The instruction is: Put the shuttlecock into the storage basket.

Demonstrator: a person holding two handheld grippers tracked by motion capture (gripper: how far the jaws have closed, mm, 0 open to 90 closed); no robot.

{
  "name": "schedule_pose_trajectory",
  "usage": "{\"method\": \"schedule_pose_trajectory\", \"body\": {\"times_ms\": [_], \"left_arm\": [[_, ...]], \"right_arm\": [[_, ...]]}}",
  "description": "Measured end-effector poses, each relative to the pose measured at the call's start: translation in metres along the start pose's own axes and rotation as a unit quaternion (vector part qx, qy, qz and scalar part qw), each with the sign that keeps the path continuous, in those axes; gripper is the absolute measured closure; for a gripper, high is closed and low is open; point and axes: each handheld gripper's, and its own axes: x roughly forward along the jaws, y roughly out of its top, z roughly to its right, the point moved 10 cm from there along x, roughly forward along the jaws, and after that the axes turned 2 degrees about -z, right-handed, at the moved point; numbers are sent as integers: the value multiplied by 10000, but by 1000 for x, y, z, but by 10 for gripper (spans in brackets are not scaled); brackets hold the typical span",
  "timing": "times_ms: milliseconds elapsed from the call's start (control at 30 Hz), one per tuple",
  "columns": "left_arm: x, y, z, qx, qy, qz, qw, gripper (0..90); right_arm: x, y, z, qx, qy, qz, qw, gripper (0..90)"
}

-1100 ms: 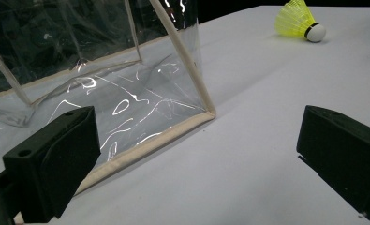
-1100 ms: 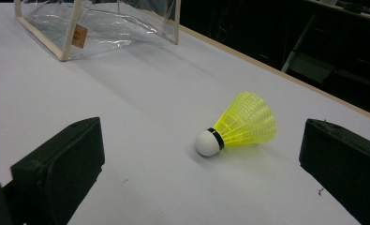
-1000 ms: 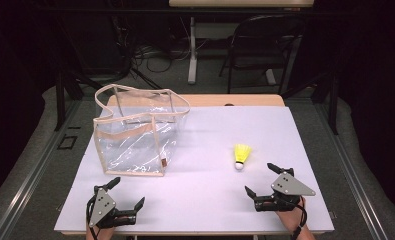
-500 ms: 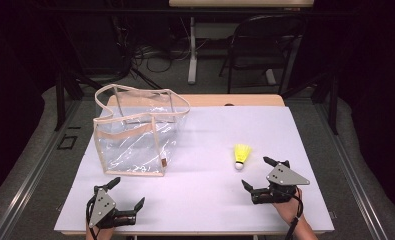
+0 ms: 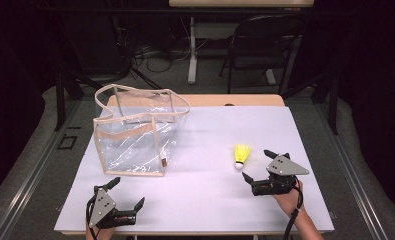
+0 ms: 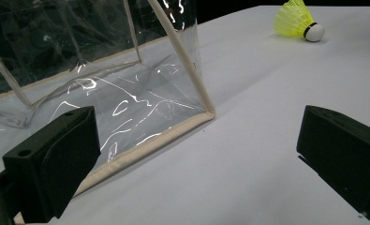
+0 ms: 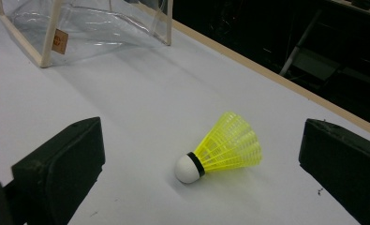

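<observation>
Shuttlecock (image 7: 222, 152) between right gripper (image 7: 201, 164) fingers.

On your table (image 5: 200, 200), the bag (image 5: 137, 132) stands far left; the shuttlecock (image 5: 242, 156) lies right, just before your right gripper (image 5: 257, 167).

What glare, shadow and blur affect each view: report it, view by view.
High view: soft overall, dark surroundings, the white table evenly lit. Left gripper view: bright glare streaks on the clear plastic tote bag, near black jaws blurred. Right gripper view: the yellow plastic shuttlecock is sharp with a faint shadow beneath it.
</observation>
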Motion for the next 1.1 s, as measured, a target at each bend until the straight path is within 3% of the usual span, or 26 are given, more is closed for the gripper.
{"method": "schedule_pose_trajectory", "body": {"times_ms": [1100], "left_arm": [[-1, 0, 0, 20, -10, 5, 10000, 0]], "right_arm": [[24, 21, 23, -41, 134, -401, 9991, 1]]}}
